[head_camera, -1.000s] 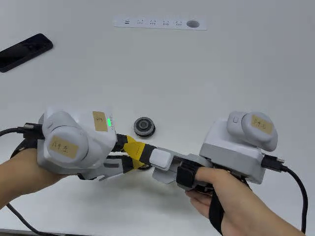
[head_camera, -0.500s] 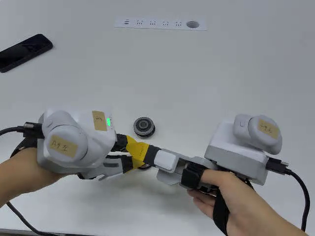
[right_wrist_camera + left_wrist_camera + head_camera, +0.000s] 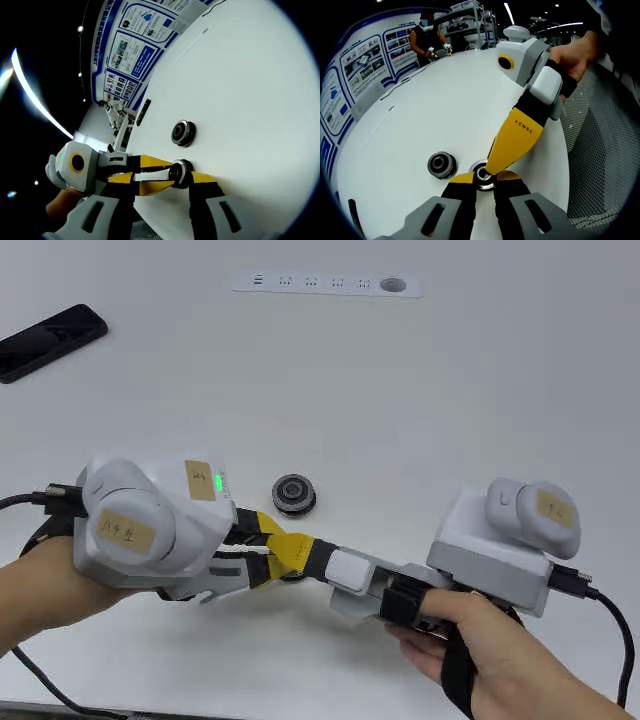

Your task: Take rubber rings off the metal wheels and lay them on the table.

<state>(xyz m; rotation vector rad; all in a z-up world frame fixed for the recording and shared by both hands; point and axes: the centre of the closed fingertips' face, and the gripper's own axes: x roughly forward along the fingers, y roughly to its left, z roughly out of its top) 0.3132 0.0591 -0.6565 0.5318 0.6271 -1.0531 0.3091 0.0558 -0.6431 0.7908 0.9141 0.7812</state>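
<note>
Near the front of the bench (image 3: 450, 390), the left claw (image 3: 482, 182) and right claw (image 3: 176, 182) meet nose to nose, both pinching one metal wheel (image 3: 181, 173). Its rubber ring (image 3: 474, 172) looks to be on. A second wheel (image 3: 294, 494) lies just beyond. Best approach: hold the wheel firmly with one claw and roll the ring over the rim with the other. Both hands sit low, angled inward.

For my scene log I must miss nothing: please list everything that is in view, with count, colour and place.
Table: one, white, under everything.
Power strip: one, white, far side.
Phone: one, black, far left.
Free wheel: one, dark, on the table beyond the grippers.
Held wheel: one, dark, between both grippers' jaws.
Left gripper: one, white, yellow-tipped jaws, shut on held wheel.
Right gripper: one, same colours, shut on held wheel.
Hands: two, holding the grippers.
</note>
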